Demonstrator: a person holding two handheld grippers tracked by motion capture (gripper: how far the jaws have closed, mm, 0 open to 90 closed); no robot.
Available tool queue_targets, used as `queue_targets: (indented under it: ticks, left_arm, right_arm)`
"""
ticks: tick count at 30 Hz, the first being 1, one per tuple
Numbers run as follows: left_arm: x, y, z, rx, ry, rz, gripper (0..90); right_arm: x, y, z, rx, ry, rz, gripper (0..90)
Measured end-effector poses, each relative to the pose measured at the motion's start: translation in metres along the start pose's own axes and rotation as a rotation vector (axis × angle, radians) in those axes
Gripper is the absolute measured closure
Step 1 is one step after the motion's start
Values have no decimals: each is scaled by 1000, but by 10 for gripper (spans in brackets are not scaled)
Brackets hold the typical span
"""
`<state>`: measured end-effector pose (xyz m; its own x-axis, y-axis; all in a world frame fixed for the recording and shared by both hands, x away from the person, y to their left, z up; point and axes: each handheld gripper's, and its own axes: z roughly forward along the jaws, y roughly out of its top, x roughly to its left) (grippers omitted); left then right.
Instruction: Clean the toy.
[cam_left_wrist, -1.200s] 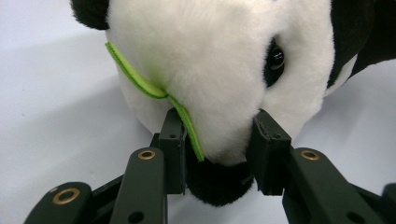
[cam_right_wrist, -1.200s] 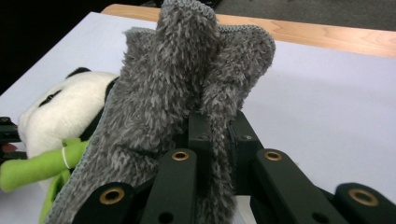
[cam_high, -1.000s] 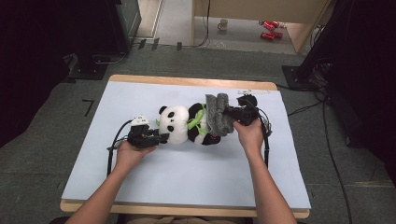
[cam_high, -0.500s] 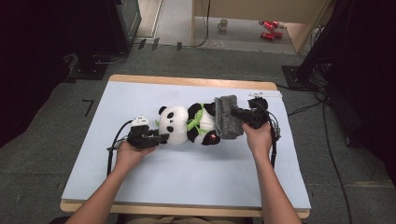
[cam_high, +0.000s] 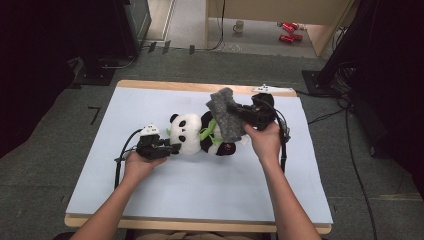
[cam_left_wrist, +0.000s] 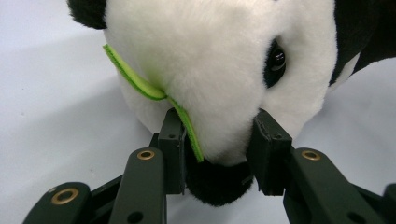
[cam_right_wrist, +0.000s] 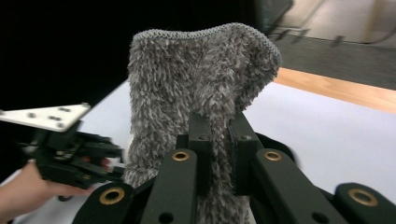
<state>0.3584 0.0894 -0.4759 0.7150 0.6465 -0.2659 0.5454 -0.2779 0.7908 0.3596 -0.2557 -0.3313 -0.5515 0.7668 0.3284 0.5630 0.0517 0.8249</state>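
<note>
1. The toy panda (cam_high: 197, 135) is being kept lying on the worktop (cam_high: 200, 190), its snout clamped between the left gripper (cam_left_wrist: 215, 140) jaws.
2. The grey fuzzy sock (cam_right_wrist: 196, 93) is being pinched in the closed right gripper (cam_right_wrist: 218, 140) jaws, above the panda's legs.

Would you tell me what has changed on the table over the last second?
The right gripper, still shut on the grey fuzzy sock, has lifted it up off the panda. The left gripper still clamps the panda's muzzle; the panda stays lying on the table.
</note>
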Motion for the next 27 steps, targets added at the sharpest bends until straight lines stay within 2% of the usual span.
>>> queue_targets:
  ticks: [2, 4, 6, 8, 10, 11, 14, 17, 23, 27]
  left_arm:
    - [0, 0, 0, 2, 0, 1, 618]
    - [0, 0, 0, 3, 0, 2, 618]
    - [1, 0, 0, 7, -1, 0, 618]
    - [1, 0, 0, 13, -1, -13, 619]
    - [3, 0, 1, 18, -4, -24, 620]
    - [3, 0, 1, 18, -4, -31, 620]
    - [2, 1, 1, 18, -5, -31, 620]
    - [2, 0, 1, 18, -5, -26, 619]
    - [1, 0, 0, 24, -4, -22, 619]
    - [2, 0, 0, 24, -7, -21, 619]
  right_arm:
    - [5, 0, 11, 24, 6, -23, 836]
    - [4, -6, 28, 80, -3, -50, 836]
    - [-2, -15, 44, 131, -17, -40, 836]
    - [-9, -25, 55, 160, -13, -22, 837]
    - [-14, -37, 65, 190, -18, -35, 838]
    - [-17, -41, 65, 181, -15, -49, 838]
    - [-30, -49, 61, 176, 22, -8, 840]
    - [-37, -56, 54, 191, 24, -22, 842]
    - [-41, -64, 49, 192, 20, -47, 843]
    - [-44, -72, 45, 182, 25, -42, 843]
